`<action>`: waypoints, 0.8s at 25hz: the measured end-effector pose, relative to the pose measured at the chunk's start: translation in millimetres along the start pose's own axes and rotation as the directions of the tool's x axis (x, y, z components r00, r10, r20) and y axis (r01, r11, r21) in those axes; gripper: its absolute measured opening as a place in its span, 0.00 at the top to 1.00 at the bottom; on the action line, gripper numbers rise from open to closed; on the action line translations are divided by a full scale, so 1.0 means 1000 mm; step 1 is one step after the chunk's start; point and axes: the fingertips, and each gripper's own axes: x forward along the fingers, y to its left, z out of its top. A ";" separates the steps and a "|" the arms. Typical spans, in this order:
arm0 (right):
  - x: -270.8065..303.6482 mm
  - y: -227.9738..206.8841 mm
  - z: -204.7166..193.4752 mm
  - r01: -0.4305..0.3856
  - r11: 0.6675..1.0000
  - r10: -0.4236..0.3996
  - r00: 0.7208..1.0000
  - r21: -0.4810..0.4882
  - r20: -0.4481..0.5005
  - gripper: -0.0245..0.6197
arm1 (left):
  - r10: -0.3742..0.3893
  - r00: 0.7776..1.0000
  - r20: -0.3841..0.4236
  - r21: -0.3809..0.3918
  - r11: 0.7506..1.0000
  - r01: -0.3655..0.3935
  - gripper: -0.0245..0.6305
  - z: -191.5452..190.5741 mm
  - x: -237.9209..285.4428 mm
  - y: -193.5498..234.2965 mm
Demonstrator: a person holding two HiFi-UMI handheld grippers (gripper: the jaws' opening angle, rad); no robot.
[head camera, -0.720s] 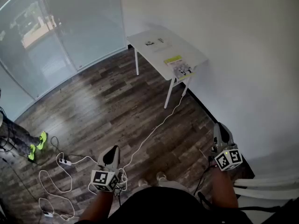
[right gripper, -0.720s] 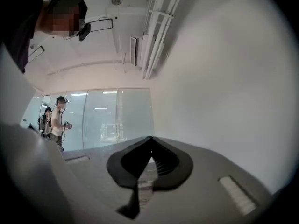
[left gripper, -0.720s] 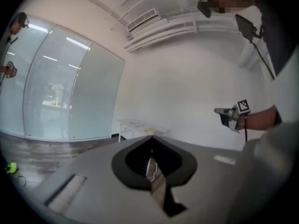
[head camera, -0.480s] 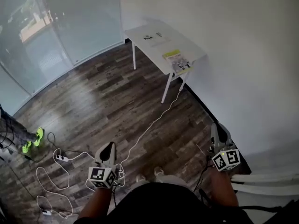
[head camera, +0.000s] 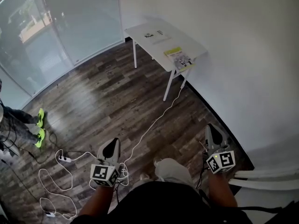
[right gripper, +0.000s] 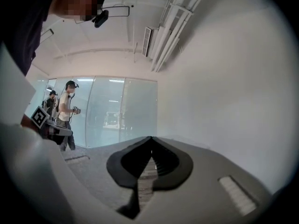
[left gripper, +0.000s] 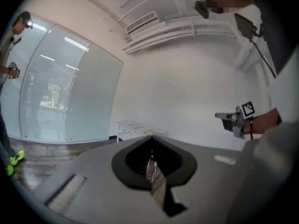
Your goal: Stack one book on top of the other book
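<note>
You hold the left gripper (head camera: 111, 146) and right gripper (head camera: 213, 133) low, well apart from the white table (head camera: 138, 32) bearing a book (head camera: 178, 56).

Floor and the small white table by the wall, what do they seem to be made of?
Dark plank floor: wood-look boards, perhaps laminate, with streaky grain, visible seams and a soft sheen. Small white table: smooth matte top, likely laminate; thin white legs, probably painted metal.
</note>
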 end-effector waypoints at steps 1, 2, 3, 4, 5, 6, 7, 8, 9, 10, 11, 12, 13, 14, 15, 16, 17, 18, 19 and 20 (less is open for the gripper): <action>0.002 0.002 -0.005 -0.001 1.000 0.001 1.000 -0.001 -0.013 0.96 | 0.003 1.000 -0.005 -0.004 1.000 -0.003 0.96 -0.002 0.002 0.003; 0.004 0.003 -0.008 -0.003 1.000 0.003 1.000 0.006 -0.020 0.96 | 0.007 1.000 -0.010 -0.009 1.000 -0.007 0.96 -0.002 0.004 0.006; 0.006 0.004 -0.012 -0.006 1.000 0.006 1.000 0.014 -0.023 0.96 | 0.011 1.000 -0.012 -0.012 1.000 -0.012 0.96 -0.002 0.006 0.008; 0.008 0.004 -0.015 -0.009 1.000 0.009 1.000 0.023 -0.025 0.96 | 0.016 1.000 -0.012 -0.009 1.000 -0.017 0.96 -0.002 0.009 0.010; 0.013 0.003 -0.019 -0.011 0.999 0.012 1.000 0.031 -0.027 0.96 | 0.024 1.000 -0.010 -0.001 1.000 -0.024 0.96 -0.001 0.012 0.012; 0.019 0.002 -0.024 -0.013 0.999 0.014 0.999 0.038 -0.032 0.96 | 0.032 0.999 -0.011 0.013 0.999 -0.032 0.96 0.001 0.017 0.016; 0.027 0.000 -0.029 -0.015 0.999 0.016 0.999 0.043 -0.036 0.96 | 0.039 0.999 -0.017 0.030 0.999 -0.039 0.96 0.001 0.024 0.020; 0.037 -0.001 -0.033 -0.015 0.999 0.017 0.999 0.047 -0.038 0.96 | 0.045 0.999 -0.022 0.041 0.998 -0.044 0.96 0.002 0.031 0.024; 0.047 -0.003 -0.036 -0.015 0.998 0.017 0.999 0.053 -0.037 0.96 | 0.048 0.999 -0.022 0.042 0.998 -0.048 0.96 0.004 0.038 0.029; 0.058 -0.005 -0.038 -0.016 0.998 0.018 0.999 0.062 -0.034 0.96 | 0.052 0.998 -0.020 0.039 0.998 -0.051 0.96 0.007 0.046 0.034; 0.070 -0.007 -0.040 -0.019 0.997 0.021 0.999 0.070 -0.031 0.96 | 0.057 0.998 -0.019 0.039 0.998 -0.056 0.96 0.011 0.053 0.039; 0.081 -0.010 -0.042 -0.023 0.997 0.025 0.999 0.076 -0.030 0.96 | 0.065 0.998 -0.022 0.046 0.997 -0.064 0.96 0.016 0.059 0.044; 0.093 -0.014 -0.043 -0.027 0.996 0.029 0.999 0.080 -0.031 0.96 | 0.072 0.997 -0.026 0.057 0.996 -0.071 0.96 0.021 0.066 0.049; 0.106 -0.018 -0.045 -0.030 0.996 0.033 0.999 0.083 -0.032 0.96 | 0.078 0.997 -0.029 0.068 0.995 -0.076 0.96 0.026 0.072 0.054; 0.118 -0.022 -0.046 -0.032 0.996 0.034 0.999 0.086 -0.032 0.96 | 0.082 0.996 -0.027 0.076 0.994 -0.079 0.96 0.031 0.079 0.058; 0.132 -0.027 -0.046 -0.032 0.995 0.035 0.999 0.089 -0.033 0.96 | 0.084 0.996 -0.022 0.082 0.993 -0.081 0.96 0.037 0.086 0.062; 0.146 -0.031 -0.047 -0.031 0.995 0.035 0.999 0.095 -0.032 0.96 | 0.088 0.996 -0.020 0.087 0.992 -0.086 0.96 0.042 0.095 0.067; 0.160 -0.034 -0.046 -0.034 0.994 0.037 0.999 0.101 -0.029 0.96 | 0.097 0.995 -0.021 0.089 0.991 -0.095 0.96 0.046 0.103 0.073; 0.174 -0.036 -0.045 -0.042 0.994 0.045 0.999 0.105 -0.026 0.96 | 0.108 0.994 -0.023 0.088 0.991 -0.106 0.96 0.050 0.112 0.078; 0.187 -0.037 -0.044 -0.057 0.993 0.060 0.998 0.105 -0.024 0.96 | 0.118 0.993 -0.024 0.085 0.990 -0.116 0.96 0.055 0.121 0.083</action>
